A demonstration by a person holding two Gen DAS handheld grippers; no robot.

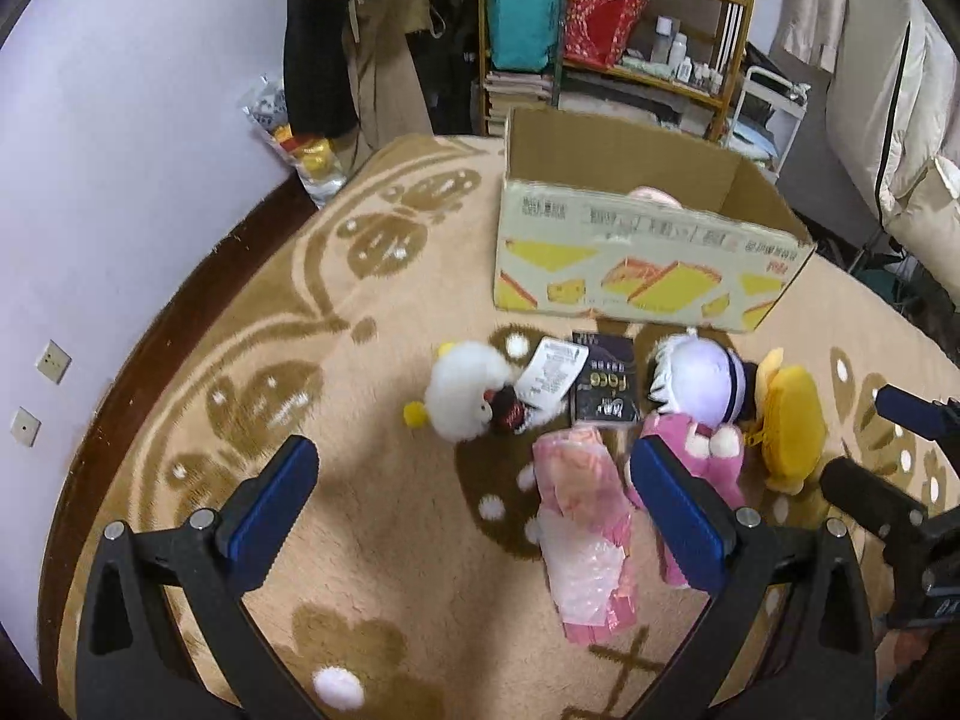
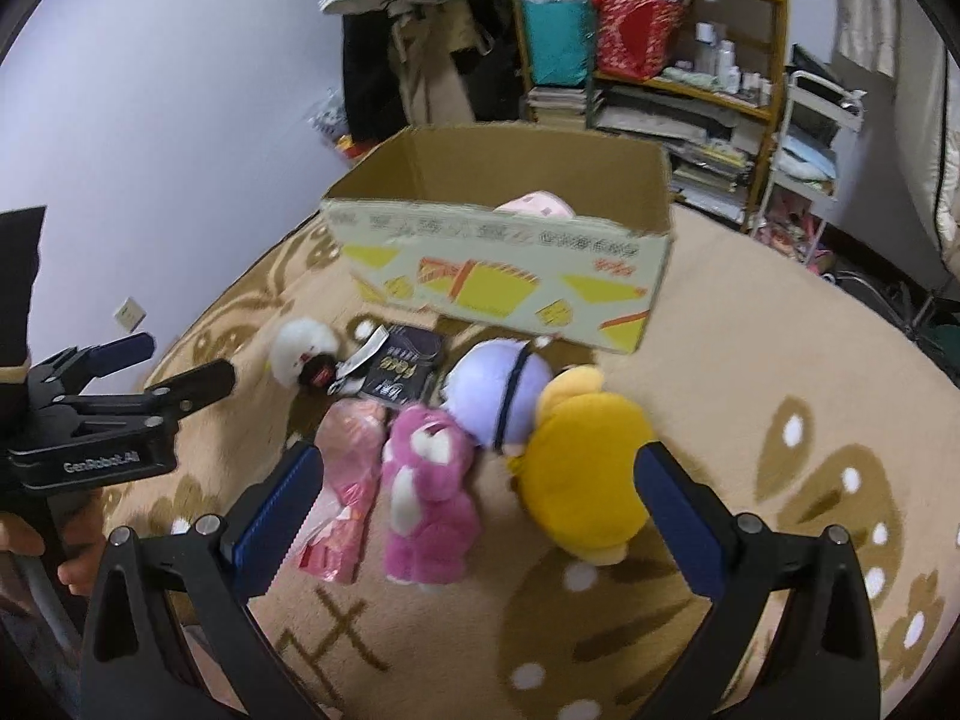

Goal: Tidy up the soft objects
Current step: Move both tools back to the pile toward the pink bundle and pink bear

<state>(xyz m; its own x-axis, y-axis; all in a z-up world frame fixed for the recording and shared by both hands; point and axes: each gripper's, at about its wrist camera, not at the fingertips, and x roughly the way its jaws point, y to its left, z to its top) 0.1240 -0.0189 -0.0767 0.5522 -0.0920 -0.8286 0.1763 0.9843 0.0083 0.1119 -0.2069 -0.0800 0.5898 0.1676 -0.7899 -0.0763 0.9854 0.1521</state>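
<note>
Several soft toys lie on the patterned rug in front of an open cardboard box (image 1: 648, 264) (image 2: 498, 276): a white plush (image 1: 465, 396) (image 2: 303, 348), a lilac plush (image 1: 702, 378) (image 2: 498, 396), a pink bear (image 2: 429, 492) (image 1: 696, 450), a yellow plush (image 1: 789, 420) (image 2: 585, 468) and a pink plastic packet (image 1: 585, 528) (image 2: 348, 480). A pink soft thing (image 2: 534, 204) lies inside the box. My left gripper (image 1: 474, 498) is open and empty above the rug, also seen in the right wrist view (image 2: 174, 360). My right gripper (image 2: 480, 498) is open and empty over the pink bear and yellow plush.
A dark booklet (image 1: 603, 384) and a white paper tag (image 1: 549, 372) lie between the toys. A shelf (image 1: 618, 30) full of bags and bottles, hanging clothes (image 1: 360, 60) and a white cart (image 2: 810, 138) stand behind the box. A lilac wall (image 1: 120, 150) runs along the left.
</note>
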